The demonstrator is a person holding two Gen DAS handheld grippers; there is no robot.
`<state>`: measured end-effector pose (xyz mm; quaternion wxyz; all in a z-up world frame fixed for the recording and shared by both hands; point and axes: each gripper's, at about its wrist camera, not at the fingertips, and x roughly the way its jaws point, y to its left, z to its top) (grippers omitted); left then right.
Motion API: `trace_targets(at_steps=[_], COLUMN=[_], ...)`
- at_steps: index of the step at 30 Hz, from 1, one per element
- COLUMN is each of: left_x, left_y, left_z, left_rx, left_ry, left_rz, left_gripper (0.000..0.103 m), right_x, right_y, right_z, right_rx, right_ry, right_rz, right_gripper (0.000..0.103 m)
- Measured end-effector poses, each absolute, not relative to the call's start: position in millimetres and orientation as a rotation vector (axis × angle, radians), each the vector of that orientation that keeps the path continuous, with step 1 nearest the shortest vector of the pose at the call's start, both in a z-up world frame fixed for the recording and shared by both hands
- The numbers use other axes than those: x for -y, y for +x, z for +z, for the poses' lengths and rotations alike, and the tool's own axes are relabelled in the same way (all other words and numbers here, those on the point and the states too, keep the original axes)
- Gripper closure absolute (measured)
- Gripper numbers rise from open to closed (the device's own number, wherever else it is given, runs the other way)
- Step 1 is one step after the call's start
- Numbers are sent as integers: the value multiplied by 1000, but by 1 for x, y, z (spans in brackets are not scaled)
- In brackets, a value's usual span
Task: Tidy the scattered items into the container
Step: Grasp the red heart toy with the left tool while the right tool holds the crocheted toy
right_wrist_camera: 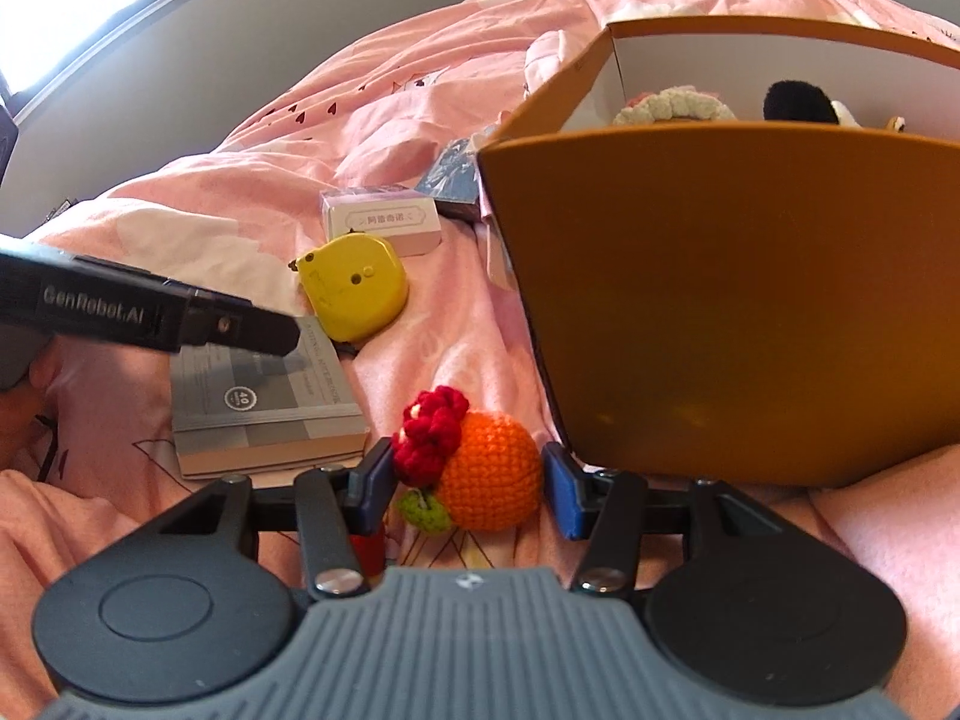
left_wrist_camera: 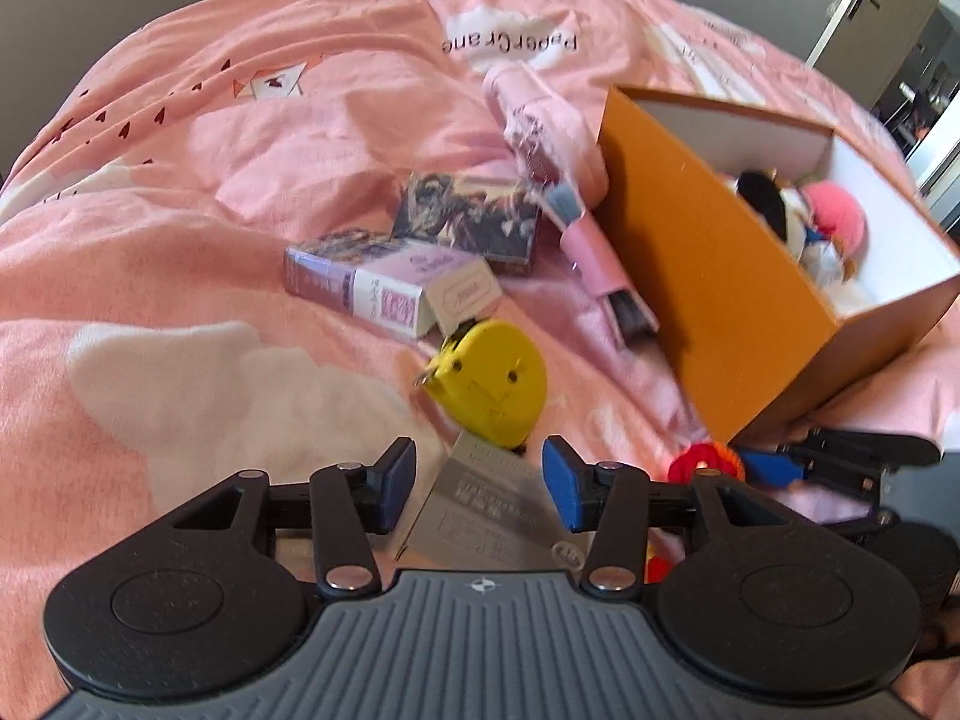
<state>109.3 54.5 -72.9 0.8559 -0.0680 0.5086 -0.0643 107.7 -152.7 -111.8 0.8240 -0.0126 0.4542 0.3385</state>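
Observation:
An orange cardboard box [left_wrist_camera: 714, 276] sits on the pink bedspread, with several soft toys inside [left_wrist_camera: 834, 222]; it also shows in the right wrist view [right_wrist_camera: 738, 312]. My left gripper [left_wrist_camera: 479, 483] is open, its fingers either side of a grey booklet [left_wrist_camera: 486, 510] that lies on the bed. My right gripper [right_wrist_camera: 468, 483] is open around an orange crocheted ball with a red flower [right_wrist_camera: 480, 468], beside the box's near wall. A yellow tape measure [left_wrist_camera: 489, 387] lies just past the booklet; it shows in the right wrist view too [right_wrist_camera: 354, 285].
Small boxes [left_wrist_camera: 390, 288] and a picture card box [left_wrist_camera: 468, 222] lie on the bedspread [left_wrist_camera: 180, 210]. A pink brush-like item [left_wrist_camera: 558, 180] leans against the orange box. The left gripper shows in the right wrist view [right_wrist_camera: 156, 315]. A door [left_wrist_camera: 870, 6] stands far right.

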Motion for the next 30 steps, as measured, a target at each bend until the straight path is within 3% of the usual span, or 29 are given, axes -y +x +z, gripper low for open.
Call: trace_targets(at_steps=[20,30], left_x=[-9,45], left_y=[139,100], left_z=[-49,-74], left_rx=[-1010,-1206], left_ry=[-65,244], left_rz=[-323,-548], left_gripper=[58,62], right_x=[228,251], right_y=[108,108], right_z=[-21,-8], right_rx=[-880,-845], right_ry=[9,41], right_rz=[636,595], right_gripper=[48,48])
